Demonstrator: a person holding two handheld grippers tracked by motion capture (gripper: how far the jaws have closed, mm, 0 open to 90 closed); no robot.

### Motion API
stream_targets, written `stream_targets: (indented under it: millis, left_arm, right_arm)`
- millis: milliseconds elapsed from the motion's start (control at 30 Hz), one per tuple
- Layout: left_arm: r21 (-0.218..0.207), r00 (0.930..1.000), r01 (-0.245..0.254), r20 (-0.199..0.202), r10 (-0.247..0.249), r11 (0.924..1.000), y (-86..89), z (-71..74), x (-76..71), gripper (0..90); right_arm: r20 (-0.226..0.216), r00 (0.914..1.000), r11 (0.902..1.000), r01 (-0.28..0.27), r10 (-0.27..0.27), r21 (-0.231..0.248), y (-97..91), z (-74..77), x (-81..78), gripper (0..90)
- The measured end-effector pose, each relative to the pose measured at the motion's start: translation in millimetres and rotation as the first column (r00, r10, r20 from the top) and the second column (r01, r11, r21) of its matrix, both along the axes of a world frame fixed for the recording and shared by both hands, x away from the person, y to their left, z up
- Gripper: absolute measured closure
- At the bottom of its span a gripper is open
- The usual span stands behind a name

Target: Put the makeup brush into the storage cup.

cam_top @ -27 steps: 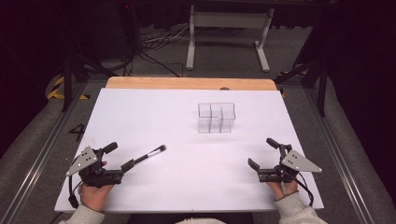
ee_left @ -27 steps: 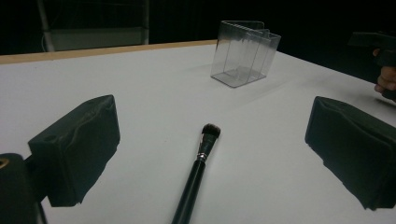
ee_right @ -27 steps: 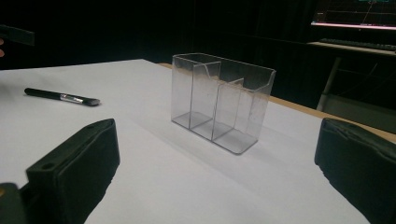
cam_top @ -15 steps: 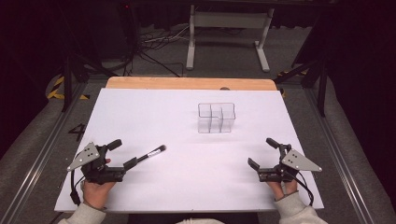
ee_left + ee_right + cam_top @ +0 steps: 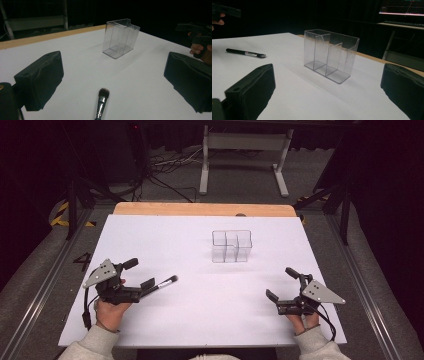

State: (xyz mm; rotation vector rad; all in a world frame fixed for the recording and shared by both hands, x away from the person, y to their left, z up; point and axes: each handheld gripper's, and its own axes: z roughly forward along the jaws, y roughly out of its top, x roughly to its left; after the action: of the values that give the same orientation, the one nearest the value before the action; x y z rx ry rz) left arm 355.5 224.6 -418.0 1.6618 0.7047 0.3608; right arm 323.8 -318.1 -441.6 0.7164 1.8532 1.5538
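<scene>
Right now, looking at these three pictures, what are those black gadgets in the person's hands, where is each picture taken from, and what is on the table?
They are hand-held grippers, each with two black jaws. One picture looks down from above: the left gripper and the right gripper rest low over the white table. The other two come from small cameras riding on each gripper, looking out between its jaws. On the table stand a clear plastic box with three compartments, empty, and a black-handled makeup brush with a silver collar, lying flat. The brush lies between the left gripper's open jaws, not gripped. The right gripper's jaws are open too and hold nothing.
</scene>
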Motion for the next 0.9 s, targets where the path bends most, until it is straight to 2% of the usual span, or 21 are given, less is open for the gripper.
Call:
stream_targets:
  millis: [100,200,267,333,467,567,700,833,900]
  left_arm:
    - [0.001,0.9997,0.014,-0.021,-0.014,0.9999,-3.6,0.9,6.1,3.4]
    - [0.013,0.9995,0.018,-0.024,-0.018,0.9998,-7.0,2.2,9.3,3.6]
    - [0.025,0.9995,0.026,-0.018,-0.025,0.9993,-8.9,3.5,11.6,3.5]
    - [0.039,0.9993,0.030,-0.024,-0.029,0.9988,-11.4,4.6,13.4,3.6]
    - [0.094,0.9986,0.042,-0.037,-0.039,0.9947,-14.7,8.2,17.5,3.6]
    - [0.108,0.9958,0.069,-0.067,-0.062,0.9918,-16.6,10.6,21.4,3.3]
    - [0.166,0.9943,0.085,-0.078,-0.073,0.9825,-20.1,15.3,25.3,3.0]
    - [0.239,0.9914,0.100,-0.106,-0.077,0.9658,-24.4,20.9,28.1,2.9]
    - [0.258,0.9894,0.112,-0.118,-0.084,0.9596,-25.7,23.4,29.5,2.8]
  right_arm:
    - [-0.002,1.0000,1.0000,-0.008,0.008,-0.001,0.3,-0.3,0.5,0.0]
    - [-0.002,0.9996,0.9995,-0.029,0.029,0.012,0.0,-0.2,1.0,0.0]
    - [-0.013,0.9994,0.9983,-0.032,0.033,0.049,-2.6,0.6,1.5,0.0]
    - [-0.009,0.9999,0.9980,-0.014,0.015,0.061,-5.3,1.8,1.4,0.0]
    - [-0.016,0.9997,0.9970,-0.017,0.019,0.075,-7.3,2.5,1.6,0.0]
    - [-0.047,0.9986,0.9972,-0.023,0.026,0.071,-7.0,4.1,0.8,0.0]
    - [-0.052,0.9978,0.9981,-0.040,0.042,0.046,-5.0,6.2,-0.2,0.7]
    - [-0.024,0.9988,0.9986,-0.042,0.043,0.033,-3.5,6.6,-1.4,0.1]
    - [-0.022,0.9989,0.9986,-0.040,0.041,0.035,-4.2,7.2,-1.5,0.2]
